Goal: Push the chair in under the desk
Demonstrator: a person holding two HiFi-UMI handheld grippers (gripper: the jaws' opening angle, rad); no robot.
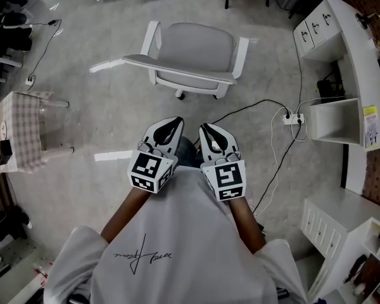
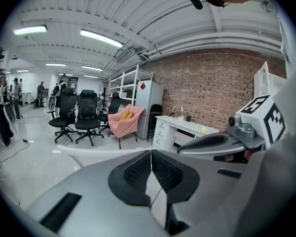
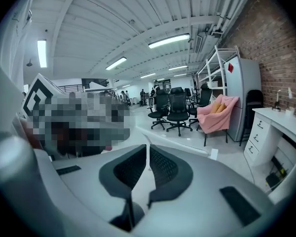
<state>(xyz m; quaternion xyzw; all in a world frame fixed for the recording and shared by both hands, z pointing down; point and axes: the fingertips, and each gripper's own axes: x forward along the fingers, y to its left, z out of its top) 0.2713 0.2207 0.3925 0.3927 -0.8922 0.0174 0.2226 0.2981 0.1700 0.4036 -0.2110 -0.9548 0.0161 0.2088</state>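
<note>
The left gripper (image 1: 170,126) and right gripper (image 1: 210,132) hung side by side, jaws together and empty, short of the chair (image 1: 191,54), which stood well apart from the desk (image 1: 360,56) edge. Shut jaws probably suited pressing its backrest evenly.

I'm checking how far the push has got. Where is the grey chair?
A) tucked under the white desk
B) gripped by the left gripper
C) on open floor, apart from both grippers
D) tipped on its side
C: the chair stands upright on the floor, ahead of the shut left gripper and right gripper, away from the desk.
</note>
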